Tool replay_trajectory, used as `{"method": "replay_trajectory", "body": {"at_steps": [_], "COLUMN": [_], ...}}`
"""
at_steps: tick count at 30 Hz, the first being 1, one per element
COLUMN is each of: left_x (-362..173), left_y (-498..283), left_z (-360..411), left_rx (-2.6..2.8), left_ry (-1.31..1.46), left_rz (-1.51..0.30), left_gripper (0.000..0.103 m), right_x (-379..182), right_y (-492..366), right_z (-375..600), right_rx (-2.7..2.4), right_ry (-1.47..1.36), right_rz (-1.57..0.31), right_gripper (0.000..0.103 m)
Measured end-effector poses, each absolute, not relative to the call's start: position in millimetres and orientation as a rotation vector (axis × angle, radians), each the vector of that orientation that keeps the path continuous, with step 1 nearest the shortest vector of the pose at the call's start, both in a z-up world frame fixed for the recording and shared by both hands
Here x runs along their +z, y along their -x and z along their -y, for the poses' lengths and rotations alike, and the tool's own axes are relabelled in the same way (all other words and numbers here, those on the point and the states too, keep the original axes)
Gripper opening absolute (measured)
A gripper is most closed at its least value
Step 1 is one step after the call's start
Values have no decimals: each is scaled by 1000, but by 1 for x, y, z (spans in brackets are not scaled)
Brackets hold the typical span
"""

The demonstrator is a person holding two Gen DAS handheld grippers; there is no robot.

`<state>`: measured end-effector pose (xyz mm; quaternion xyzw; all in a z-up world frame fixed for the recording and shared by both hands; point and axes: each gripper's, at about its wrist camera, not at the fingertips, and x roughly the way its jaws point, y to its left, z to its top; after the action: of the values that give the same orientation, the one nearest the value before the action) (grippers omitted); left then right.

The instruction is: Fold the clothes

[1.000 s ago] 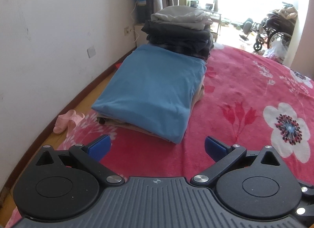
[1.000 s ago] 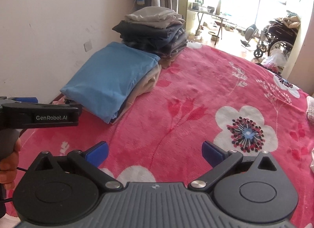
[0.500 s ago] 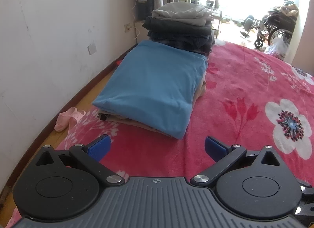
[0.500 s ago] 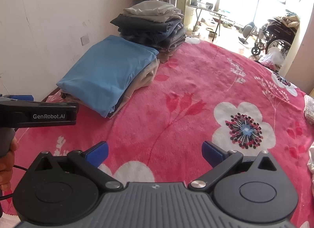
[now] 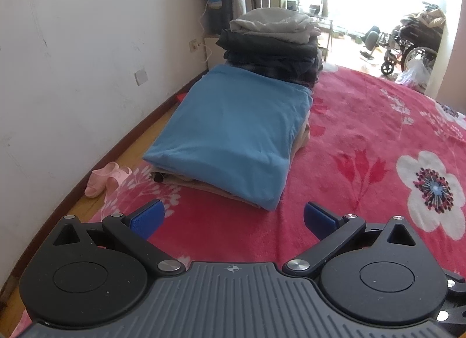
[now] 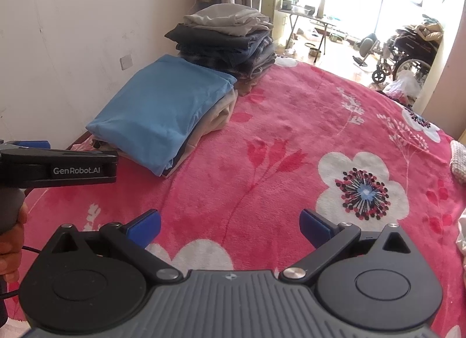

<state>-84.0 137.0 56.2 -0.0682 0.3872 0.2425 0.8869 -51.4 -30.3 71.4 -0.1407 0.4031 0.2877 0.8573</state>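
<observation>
Left wrist view: my left gripper (image 5: pixel 231 218) hovers low over the bed (image 5: pixel 364 134), jaws spread wide and empty, facing the folded blue garment (image 5: pixel 236 134). It lies atop a beige piece (image 5: pixel 301 137) at the bed's wall-side edge, just in front of the taller stack of dark and grey clothes (image 5: pixel 271 44). I judge the blue cloth soft, light and limp; it should sag if lifted by one corner, so I would pinch it along the thick folded near edge. Right wrist view: my right gripper (image 6: pixel 230 226) is likewise spread and holds nothing above the pink floral blanket. A pale knitted item (image 6: pixel 458 160) at the right border is cut off, so I cannot identify it. The lower layers beneath the blue garment are mostly hidden.
</observation>
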Motion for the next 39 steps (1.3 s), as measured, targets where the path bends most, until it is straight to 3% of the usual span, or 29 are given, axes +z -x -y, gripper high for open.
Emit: {"method": "replay_trajectory", "body": {"at_steps": [39], "left_x": [57], "left_y": [86], "left_z": [-142], "left_rx": [517], "left_ry": [157], "left_rz": [-804], "left_gripper": [103], "right_x": [68], "right_y": [60], "right_z": [21], "right_rx": [618], "right_ry": [327], "right_rz": [-849], "right_gripper": [103]}}
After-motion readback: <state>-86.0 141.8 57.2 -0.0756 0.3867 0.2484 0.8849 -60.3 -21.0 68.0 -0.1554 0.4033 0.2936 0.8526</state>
